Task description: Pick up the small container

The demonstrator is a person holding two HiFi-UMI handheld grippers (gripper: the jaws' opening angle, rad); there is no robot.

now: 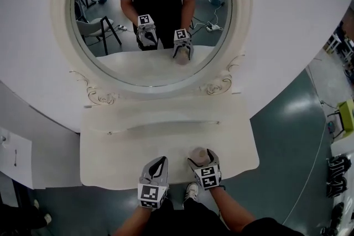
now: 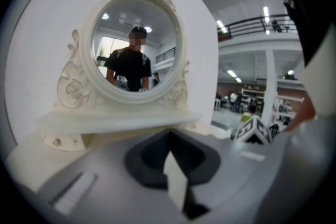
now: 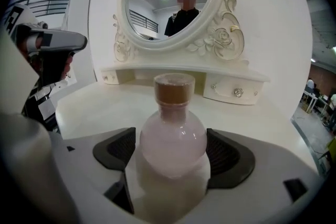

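The small container is a round glass bottle of pale pink stuff with a cork stopper. It stands upright on the white dressing table near the front edge. My right gripper is open, with one dark pad on each side of the bottle's belly and a thin gap at the left pad. From the head view the bottle shows between that gripper's fingers. My left gripper hovers just left of it, jaws together and empty. Its dark pads meet in the left gripper view.
A big oval mirror in an ornate white frame rises behind the table and reflects the person and both grippers. A low shelf with small drawers runs under it. The table's front edge lies right by the grippers. Green floor surrounds the table.
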